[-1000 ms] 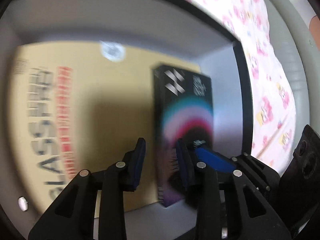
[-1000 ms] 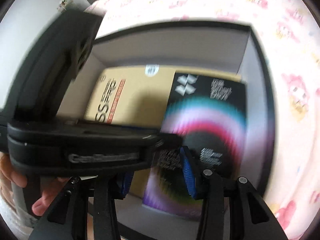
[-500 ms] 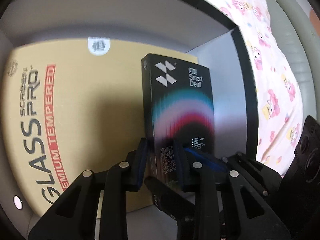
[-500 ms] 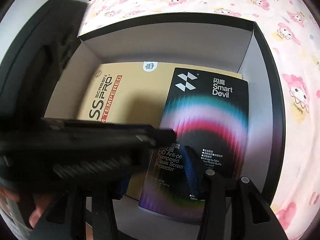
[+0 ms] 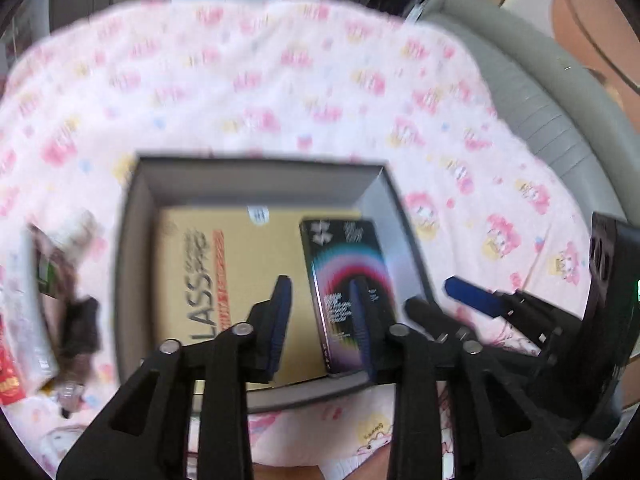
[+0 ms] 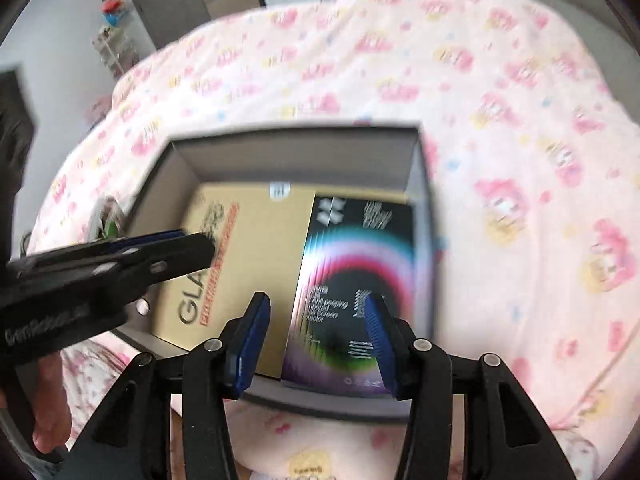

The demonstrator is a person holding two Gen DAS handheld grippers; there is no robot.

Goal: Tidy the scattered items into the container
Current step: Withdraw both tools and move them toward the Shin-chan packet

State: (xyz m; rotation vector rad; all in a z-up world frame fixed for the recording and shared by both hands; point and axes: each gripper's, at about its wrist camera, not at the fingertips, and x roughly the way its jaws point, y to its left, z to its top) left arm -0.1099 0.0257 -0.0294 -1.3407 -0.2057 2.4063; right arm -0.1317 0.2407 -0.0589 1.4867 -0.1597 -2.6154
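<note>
Cardboard container (image 5: 132, 264), dark-walled, sits on the pink cartoon-print sheet (image 5: 280, 80). Inside: tan tempered-glass box (image 5: 224, 264) lying flat, black Smart Devil screen-protector box (image 5: 348, 280) beside it against the right wall. Left gripper (image 5: 320, 320) above the container, jaws apart, empty. Right gripper (image 6: 316, 340) likewise apart, holding nothing. Loose packets (image 5: 40, 300) remain on the sheet left of the container. Judgement: next pick is there; approach low, take one packet by a firm edge, avoid snagging fabric.
</note>
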